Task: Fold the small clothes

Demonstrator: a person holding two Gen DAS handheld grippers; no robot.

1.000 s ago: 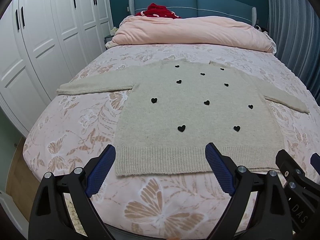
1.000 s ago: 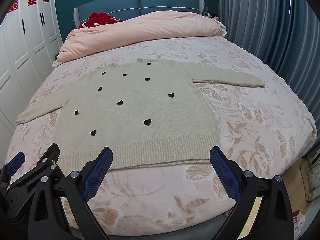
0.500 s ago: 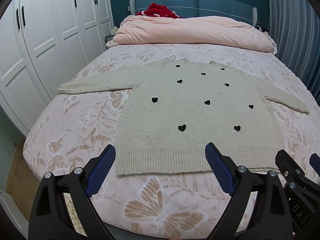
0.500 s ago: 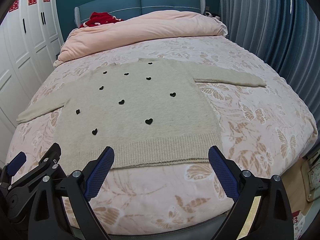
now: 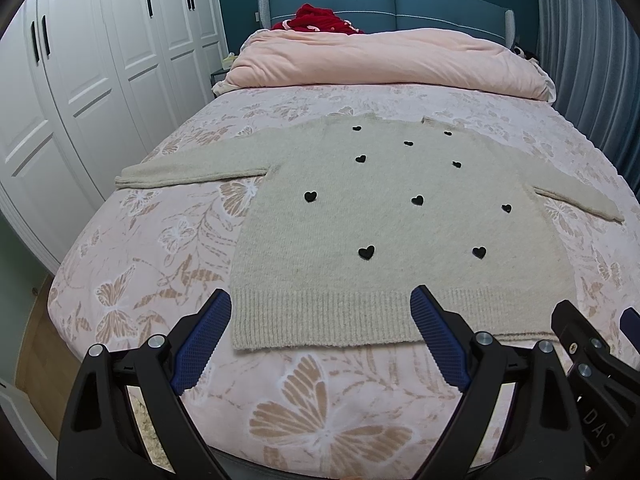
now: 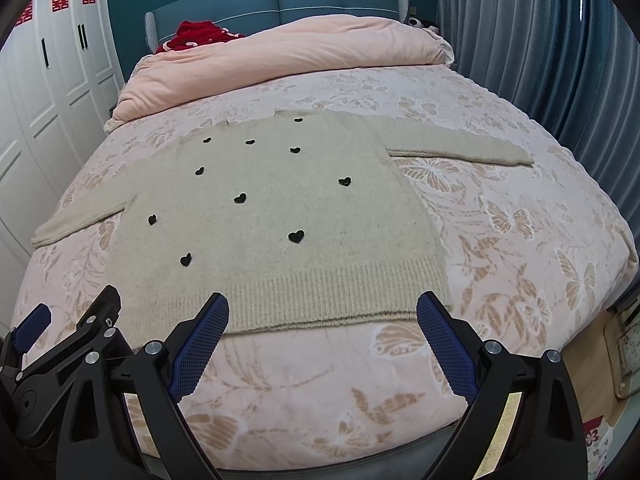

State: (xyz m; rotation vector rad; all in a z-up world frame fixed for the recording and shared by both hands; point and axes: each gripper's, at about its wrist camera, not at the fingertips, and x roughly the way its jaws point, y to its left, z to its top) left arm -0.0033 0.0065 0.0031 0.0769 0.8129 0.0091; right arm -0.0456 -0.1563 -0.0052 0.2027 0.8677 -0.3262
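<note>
A beige knit sweater with small black hearts lies flat on the bed, front up, both sleeves spread sideways and its ribbed hem toward me. My left gripper hovers open just short of the hem's left half, nothing between its blue pads. My right gripper is open too, above the hem's right half. Each view catches the other gripper's black frame at its lower corner.
The bed has a pink butterfly-print cover. A rolled pink duvet and a red garment lie by the blue headboard. White wardrobes stand on the left, blue curtains on the right. Wooden floor shows beyond the bed's corners.
Both grippers have crept slightly forward toward the sweater's hem. The jaws stay open and the sweater has not moved.
</note>
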